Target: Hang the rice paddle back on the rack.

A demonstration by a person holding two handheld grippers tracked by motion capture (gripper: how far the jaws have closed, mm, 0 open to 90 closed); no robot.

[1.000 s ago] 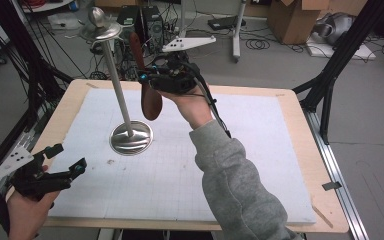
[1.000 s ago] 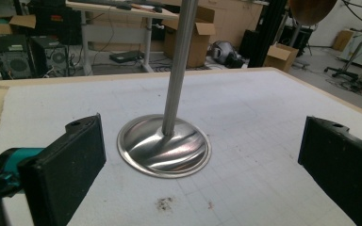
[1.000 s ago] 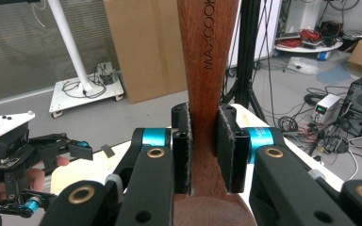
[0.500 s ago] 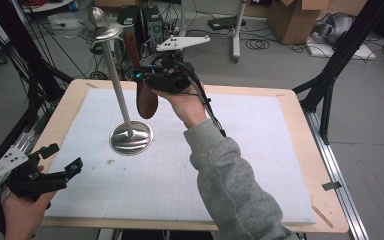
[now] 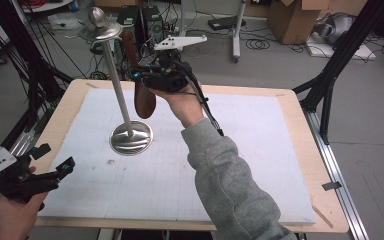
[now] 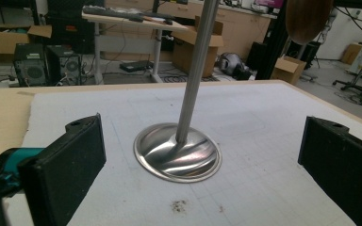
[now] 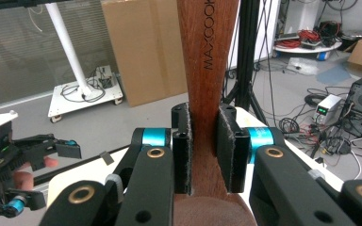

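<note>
A steel stand with a round base and a tall thin pole rises from the left half of the white mat, topped by a small disc and knob. My right gripper is raised just right of the pole, shut on a dark wooden spoon. The spoon's bowl hangs down and its handle points up towards the disc. The right gripper view has the pads clamped on the spoon handle. My left gripper is open low at the table's near left corner, facing the stand base.
The white gridded mat covers a wooden table. Black frame posts stand at the table's left and right sides. Computer towers, cables and cardboard boxes lie on the floor beyond the far edge.
My right gripper has carried the spoon slightly left, closer to the pole. My left gripper has drifted a little towards the near left corner.
</note>
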